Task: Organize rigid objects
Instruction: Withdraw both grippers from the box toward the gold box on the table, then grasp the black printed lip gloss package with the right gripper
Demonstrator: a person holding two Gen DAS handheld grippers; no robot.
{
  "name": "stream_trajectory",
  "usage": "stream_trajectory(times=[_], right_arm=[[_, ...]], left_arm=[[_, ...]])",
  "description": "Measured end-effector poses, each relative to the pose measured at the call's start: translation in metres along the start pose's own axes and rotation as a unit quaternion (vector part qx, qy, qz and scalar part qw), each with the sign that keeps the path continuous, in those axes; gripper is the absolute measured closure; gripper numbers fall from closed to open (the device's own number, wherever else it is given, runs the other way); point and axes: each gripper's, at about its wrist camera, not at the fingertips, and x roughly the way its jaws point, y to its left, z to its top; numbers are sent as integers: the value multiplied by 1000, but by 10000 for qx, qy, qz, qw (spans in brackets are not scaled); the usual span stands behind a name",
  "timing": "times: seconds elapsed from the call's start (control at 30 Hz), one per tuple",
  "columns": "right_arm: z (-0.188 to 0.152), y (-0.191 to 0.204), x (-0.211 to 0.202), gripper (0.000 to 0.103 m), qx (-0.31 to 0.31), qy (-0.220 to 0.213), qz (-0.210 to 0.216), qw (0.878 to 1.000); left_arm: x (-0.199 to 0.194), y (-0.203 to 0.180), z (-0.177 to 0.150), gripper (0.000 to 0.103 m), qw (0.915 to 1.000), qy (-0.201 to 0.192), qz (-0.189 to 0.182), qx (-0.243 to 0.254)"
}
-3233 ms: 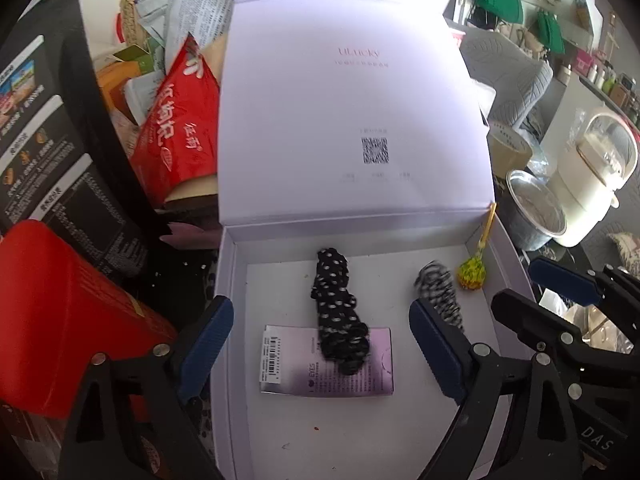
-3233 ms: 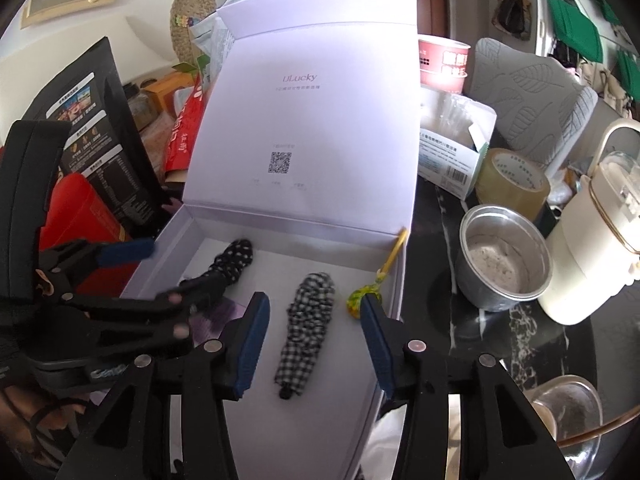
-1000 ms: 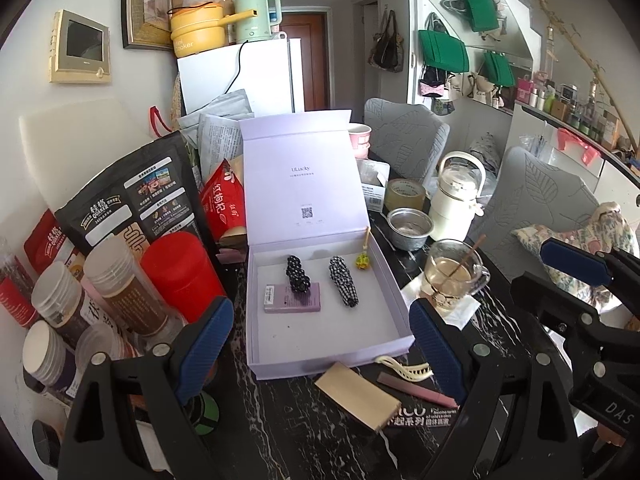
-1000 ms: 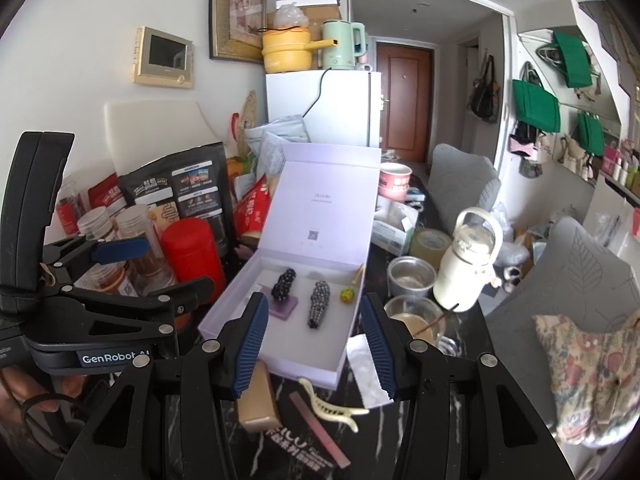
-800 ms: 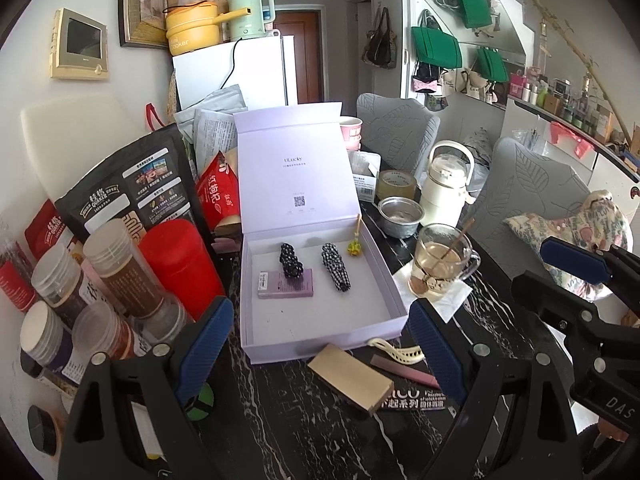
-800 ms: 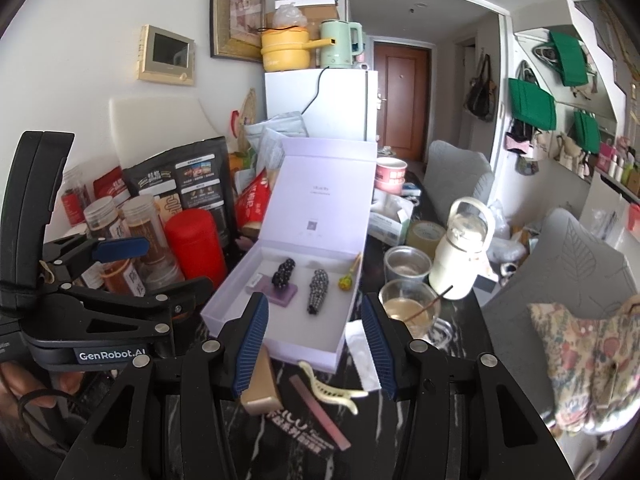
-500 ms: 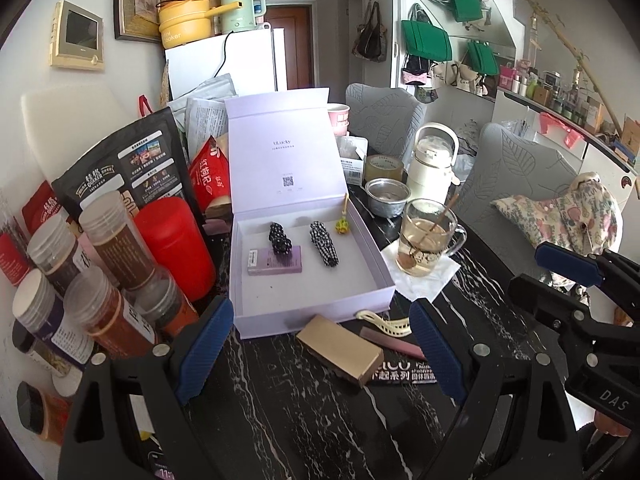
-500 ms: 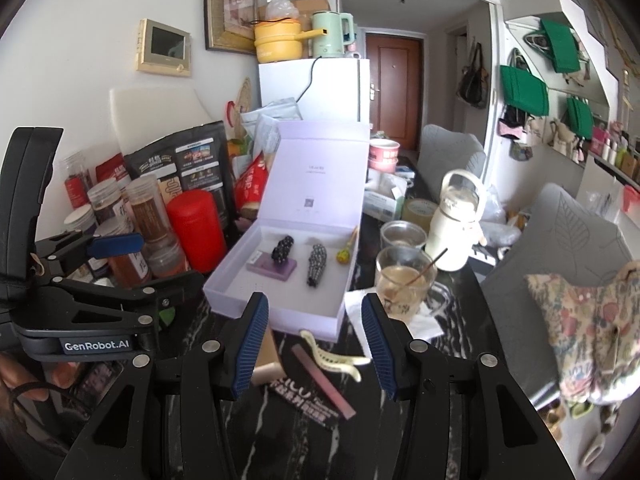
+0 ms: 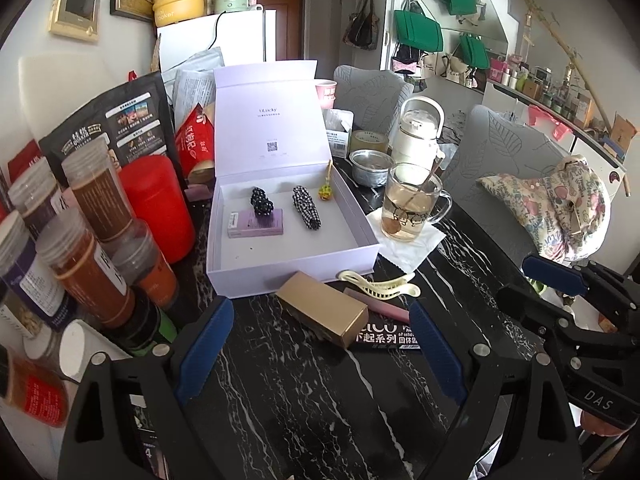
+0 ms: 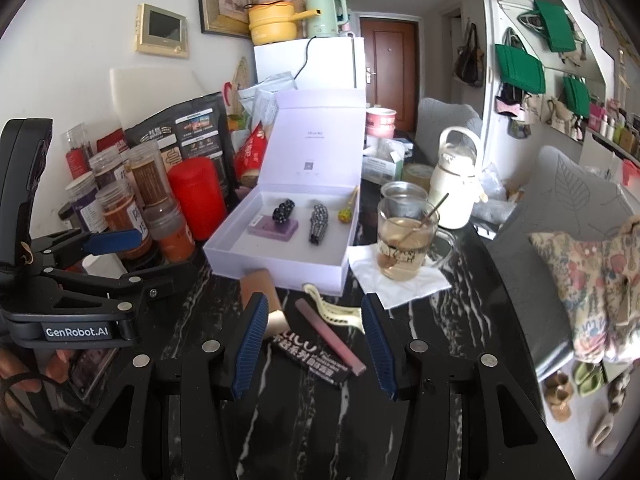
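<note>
Hovering over the black marble table (image 9: 304, 392), the left gripper (image 9: 320, 340) gapes wide and empty, the right gripper (image 10: 314, 340) narrower, empty too. Centre frame, gold box (image 9: 322, 314), cream hair claw (image 9: 378, 282) and pink stick (image 10: 330, 336) lie before the open lilac box (image 9: 292, 272).

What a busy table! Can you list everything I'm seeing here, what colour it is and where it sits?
Open lilac cardboard box: one, table centre, lid upright.
Fabric hair clips: two, black-and-white, one dotted, one checked, inside the box.
Purple card: one, in the box under the dotted clip.
Gold rectangular box: one, lying before the lilac box.
Cream claw clip: one, beside the gold box.
Pink stick: one, near the claw clip.
Glass mug of tea: one, on a white napkin, right of the lilac box.
Red canister: one, left of the lilac box.
Clear spice jars: several, far left.
Left gripper: black, blue pads, open.
Right gripper: same, open, empty.
</note>
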Motion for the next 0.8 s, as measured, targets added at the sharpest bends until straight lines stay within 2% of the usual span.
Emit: stream_trajectory(times=[0.37,0.8], right_arm=[[-28,-5,18,54,80,163,11,9998],[-56,-12,58,53,132,523,153,9984]], left_arm=[[16,0,-26,12,9998,163,-12,-65],[53,3,-46,12,9978,585,-133,-270]])
